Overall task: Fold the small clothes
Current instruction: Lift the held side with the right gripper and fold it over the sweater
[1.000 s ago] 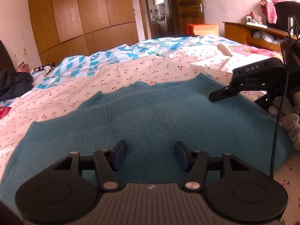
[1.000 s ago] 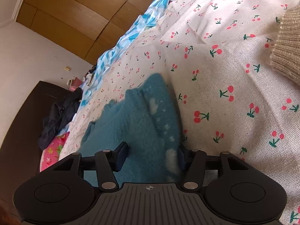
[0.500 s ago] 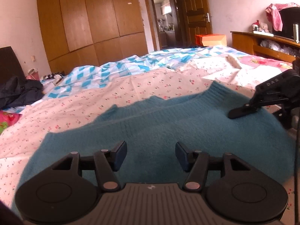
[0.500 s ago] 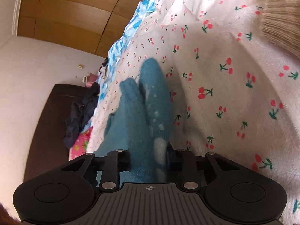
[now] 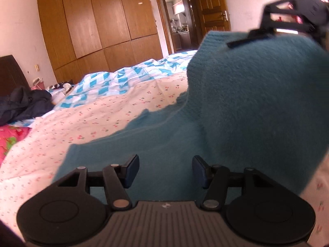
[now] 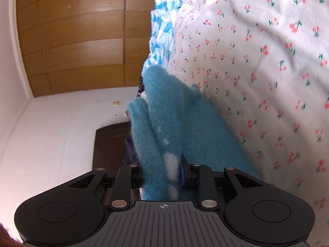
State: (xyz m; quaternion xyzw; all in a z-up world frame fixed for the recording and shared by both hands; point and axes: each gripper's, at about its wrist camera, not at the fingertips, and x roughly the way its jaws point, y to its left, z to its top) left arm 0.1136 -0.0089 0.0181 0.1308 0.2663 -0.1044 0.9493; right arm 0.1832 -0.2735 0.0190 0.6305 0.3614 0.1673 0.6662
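Note:
A fluffy teal sweater [image 5: 236, 107] lies on the cherry-print bed sheet [image 5: 102, 119]. Its right part is pulled up off the bed into a tall fold. My right gripper [image 6: 161, 175] is shut on a bunched edge of the sweater [image 6: 164, 123], which hangs between the pads. In the left wrist view the right gripper [image 5: 259, 36] shows at the top right, holding the sweater's raised edge. My left gripper [image 5: 165, 169] hovers low over the flat part of the sweater, open, with nothing pinched between its blue pads.
A blue-and-white checked quilt [image 5: 115, 82] lies further up the bed. Dark clothes [image 5: 22, 105] are piled at the left by a dark headboard [image 5: 10, 72]. Behind stand a wooden wardrobe [image 5: 92, 20] and an open doorway [image 5: 178, 18].
My right gripper closed on the sweater's edge, then rose and rolled, lifting that side off the bed. My left gripper shifted slightly over the sweater and stayed open.

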